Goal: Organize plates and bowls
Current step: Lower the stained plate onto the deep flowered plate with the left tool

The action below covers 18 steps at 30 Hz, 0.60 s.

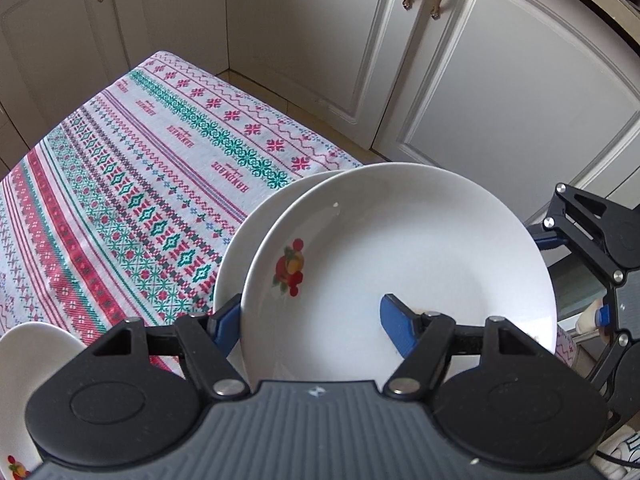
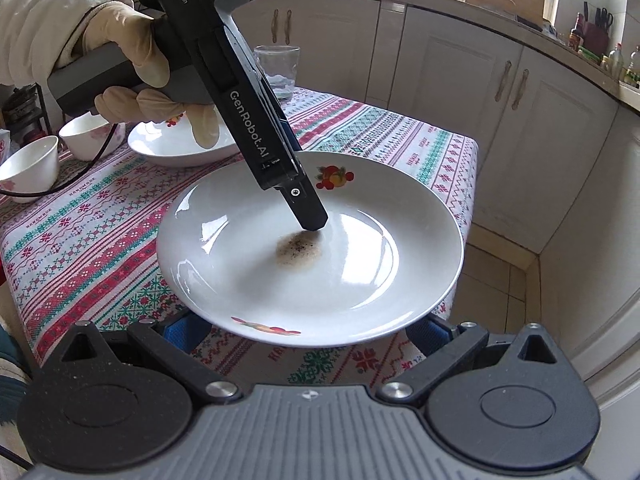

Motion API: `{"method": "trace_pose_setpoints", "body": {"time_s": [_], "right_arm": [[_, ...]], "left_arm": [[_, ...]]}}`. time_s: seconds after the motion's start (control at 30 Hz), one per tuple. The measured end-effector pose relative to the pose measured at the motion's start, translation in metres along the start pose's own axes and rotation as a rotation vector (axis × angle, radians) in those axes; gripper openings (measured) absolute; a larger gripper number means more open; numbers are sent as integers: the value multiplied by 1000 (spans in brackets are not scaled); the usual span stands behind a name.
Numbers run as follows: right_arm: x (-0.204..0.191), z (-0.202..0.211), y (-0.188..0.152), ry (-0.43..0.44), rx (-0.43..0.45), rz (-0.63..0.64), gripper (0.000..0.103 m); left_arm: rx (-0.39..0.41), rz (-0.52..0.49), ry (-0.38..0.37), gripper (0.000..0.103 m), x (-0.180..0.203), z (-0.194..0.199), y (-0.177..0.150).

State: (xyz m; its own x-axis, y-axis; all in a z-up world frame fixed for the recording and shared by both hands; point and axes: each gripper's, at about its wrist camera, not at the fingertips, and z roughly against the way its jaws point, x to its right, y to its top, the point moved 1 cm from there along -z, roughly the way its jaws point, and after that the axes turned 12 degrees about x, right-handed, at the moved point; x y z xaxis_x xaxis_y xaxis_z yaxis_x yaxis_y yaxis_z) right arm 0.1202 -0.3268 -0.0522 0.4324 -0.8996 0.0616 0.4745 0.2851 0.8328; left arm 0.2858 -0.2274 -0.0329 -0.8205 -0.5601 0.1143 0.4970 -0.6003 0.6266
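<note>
A white plate with fruit decals and a brown stain is held tilted above the patterned tablecloth. My left gripper grips the plate by its rim, one blue finger on top and the other below; it also shows from the right wrist view. A second white plate lies just behind the held one. My right gripper is open, its blue fingers spread under the plate's near edge, apart from it.
A third plate, two small bowls and a glass stand at the far left of the table. White cabinets surround the table. Another white dish sits by my left gripper.
</note>
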Motion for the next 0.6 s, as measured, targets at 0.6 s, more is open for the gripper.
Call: {"method": "trace_pose_setpoints", "body": {"time_s": [0.6], "right_arm": [[7,0,0,-7,-27,-82,103]], "left_arm": [[-13,-15,-19,76,2,-16,7]]}}
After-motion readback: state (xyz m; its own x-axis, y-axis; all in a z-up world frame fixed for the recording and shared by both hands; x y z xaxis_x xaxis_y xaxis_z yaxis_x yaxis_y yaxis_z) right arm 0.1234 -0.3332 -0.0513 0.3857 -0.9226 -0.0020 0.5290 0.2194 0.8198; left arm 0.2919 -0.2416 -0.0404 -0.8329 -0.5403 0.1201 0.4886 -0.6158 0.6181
